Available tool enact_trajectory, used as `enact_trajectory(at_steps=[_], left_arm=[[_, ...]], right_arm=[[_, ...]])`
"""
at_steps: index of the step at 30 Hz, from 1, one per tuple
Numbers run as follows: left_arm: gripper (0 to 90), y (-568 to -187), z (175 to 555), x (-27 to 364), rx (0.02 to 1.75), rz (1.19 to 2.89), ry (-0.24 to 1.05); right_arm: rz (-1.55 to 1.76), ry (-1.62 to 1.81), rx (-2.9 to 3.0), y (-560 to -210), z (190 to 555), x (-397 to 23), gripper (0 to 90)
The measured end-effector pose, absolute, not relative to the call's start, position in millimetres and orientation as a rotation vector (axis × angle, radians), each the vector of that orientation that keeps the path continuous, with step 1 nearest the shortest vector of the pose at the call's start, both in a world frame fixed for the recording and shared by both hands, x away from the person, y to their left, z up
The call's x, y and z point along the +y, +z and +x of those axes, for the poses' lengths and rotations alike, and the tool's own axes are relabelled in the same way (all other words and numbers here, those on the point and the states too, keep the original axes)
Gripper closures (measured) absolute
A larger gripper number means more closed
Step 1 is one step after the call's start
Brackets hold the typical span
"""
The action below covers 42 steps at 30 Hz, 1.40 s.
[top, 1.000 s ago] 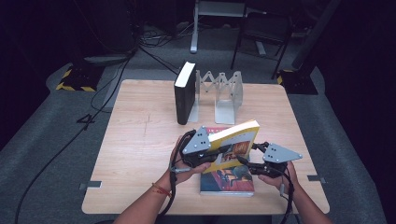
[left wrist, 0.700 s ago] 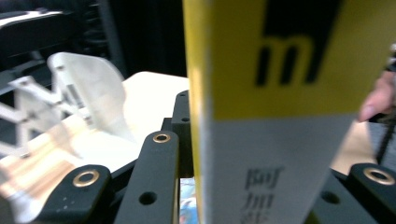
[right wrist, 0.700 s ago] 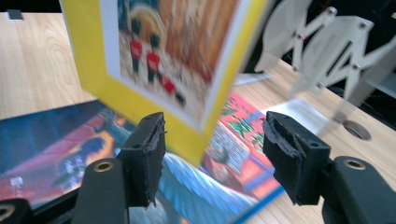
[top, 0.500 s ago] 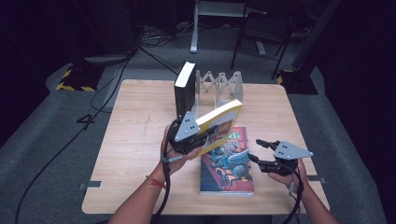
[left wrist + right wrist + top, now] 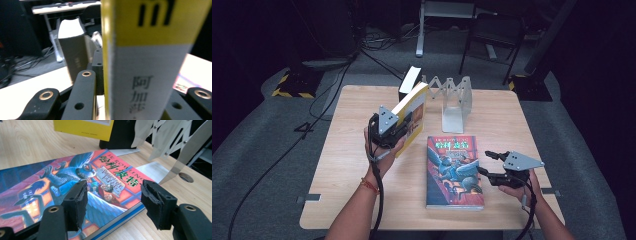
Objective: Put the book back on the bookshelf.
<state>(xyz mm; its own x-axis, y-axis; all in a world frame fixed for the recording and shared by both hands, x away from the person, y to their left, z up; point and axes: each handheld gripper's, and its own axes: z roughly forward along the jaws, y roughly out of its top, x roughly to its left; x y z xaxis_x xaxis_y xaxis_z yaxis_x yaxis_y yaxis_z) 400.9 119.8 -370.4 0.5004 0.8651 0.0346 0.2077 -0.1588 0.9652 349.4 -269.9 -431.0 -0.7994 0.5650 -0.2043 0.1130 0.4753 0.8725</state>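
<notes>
My left gripper (image 5: 398, 126) is shut on a yellow-covered book (image 5: 413, 111), which I hold on edge above the table, left of centre. In the left gripper view its yellow and white spine (image 5: 150, 62) stands between the black jaws. A colourful illustrated book (image 5: 454, 170) lies flat on the table. My right gripper (image 5: 484, 162) rests at that book's right edge, open, with nothing between its pads (image 5: 77, 202). A black book (image 5: 408, 82) stands upright at the left end of a metal accordion rack (image 5: 457, 97), just beyond the yellow book.
The wooden table (image 5: 347, 160) has bare surface to the left and at the far right. Beyond its far edge are a chair, a stand and cables on the dark floor. The rack's slots (image 5: 175, 142) right of the black book (image 5: 72, 47) stand vacant.
The left gripper has carried the yellow book off the colourful book, leftward and toward the rack, and turned it more upright. The right gripper has drawn back to the colourful book's right edge.
</notes>
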Motion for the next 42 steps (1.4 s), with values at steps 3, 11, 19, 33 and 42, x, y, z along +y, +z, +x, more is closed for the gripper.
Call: enact_trajectory(at_steps=[3, 11, 19, 33, 42], left_arm=[[74.4, -377.4, 406.9, 119.9, 0.965, 1.654, 0.767], [74.4, -395.5, 423.8, 110.6, 1.044, 1.644, 0.78], [74.4, -399.0, 439.2, 96.1, 1.083, 1.623, 0.799], [74.4, -403.9, 461.8, 74.7, 1.133, 1.609, 0.854], [74.1, -409.9, 465.2, 68.6, 1.153, 1.587, 0.865]], right_arm=[[0.557, 1.276, 2.269, -432.5, 349.6, -268.9, 38.6], [0.554, 1.267, 2.278, -434.1, 350.6, -268.6, 38.6], [0.555, 1.254, 2.282, -435.6, 351.3, -268.9, 38.6], [0.549, 1.247, 2.284, -436.2, 352.2, -270.4, 38.5], [0.542, 1.241, 2.287, -436.7, 351.8, -270.3, 38.6]])
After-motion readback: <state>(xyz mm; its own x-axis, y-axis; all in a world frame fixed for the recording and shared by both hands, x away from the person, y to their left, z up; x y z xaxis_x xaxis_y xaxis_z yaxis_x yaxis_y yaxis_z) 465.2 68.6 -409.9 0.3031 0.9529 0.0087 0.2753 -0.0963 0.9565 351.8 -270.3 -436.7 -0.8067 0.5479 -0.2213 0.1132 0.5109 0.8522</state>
